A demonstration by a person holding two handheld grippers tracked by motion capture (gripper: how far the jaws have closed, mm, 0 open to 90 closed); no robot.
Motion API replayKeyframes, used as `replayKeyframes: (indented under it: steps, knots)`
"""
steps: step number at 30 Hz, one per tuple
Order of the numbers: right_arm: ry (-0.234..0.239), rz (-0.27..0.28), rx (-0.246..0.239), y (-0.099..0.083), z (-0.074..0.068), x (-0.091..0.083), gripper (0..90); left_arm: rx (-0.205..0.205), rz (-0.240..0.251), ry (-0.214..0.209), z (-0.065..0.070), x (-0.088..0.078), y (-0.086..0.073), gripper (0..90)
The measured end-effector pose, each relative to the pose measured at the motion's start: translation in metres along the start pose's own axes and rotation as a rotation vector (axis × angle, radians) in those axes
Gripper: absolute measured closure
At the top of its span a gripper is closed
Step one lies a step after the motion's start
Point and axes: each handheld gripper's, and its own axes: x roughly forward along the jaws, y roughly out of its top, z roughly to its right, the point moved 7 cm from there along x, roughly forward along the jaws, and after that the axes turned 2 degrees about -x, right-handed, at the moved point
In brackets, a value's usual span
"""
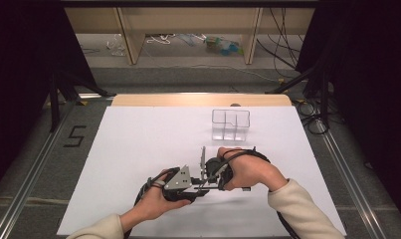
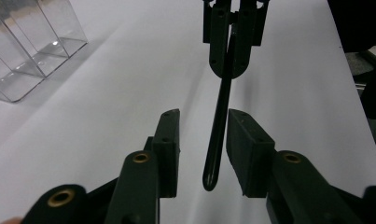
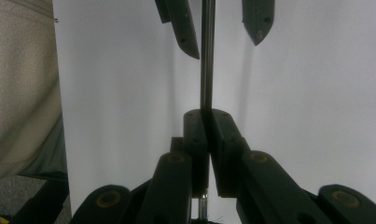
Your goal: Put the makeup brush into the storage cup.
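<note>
A clear divided box (image 1: 231, 124) stands on the table (image 1: 138, 149), behind both hands.

A thin dark rod (image 2: 219, 116) spans between both tools.

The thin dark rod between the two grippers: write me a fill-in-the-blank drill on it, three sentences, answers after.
1. The right gripper is ____ on the thin dark rod.
2. The left gripper has its jaws ____ on either side of the rod's free end.
3. The clear divided container stands on the ____ table cover.

Answers: shut; open; white
</note>
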Motion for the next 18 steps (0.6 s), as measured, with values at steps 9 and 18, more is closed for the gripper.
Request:
replayKeyframes:
  steps: [9, 18]
  knots:
    - [0.013, 0.03, 0.001, 0.0009, -0.0001, 0.0022, 86.0, -0.008, -0.008, -0.03, 0.0019, 0.003, 0.0007, 77.0]
    - [-0.013, 0.001, -0.025, -0.0009, 0.0016, 0.001, 84.0, -0.007, -0.03, -0.063, 0.0068, 0.0044, 0.0015, 83.9]
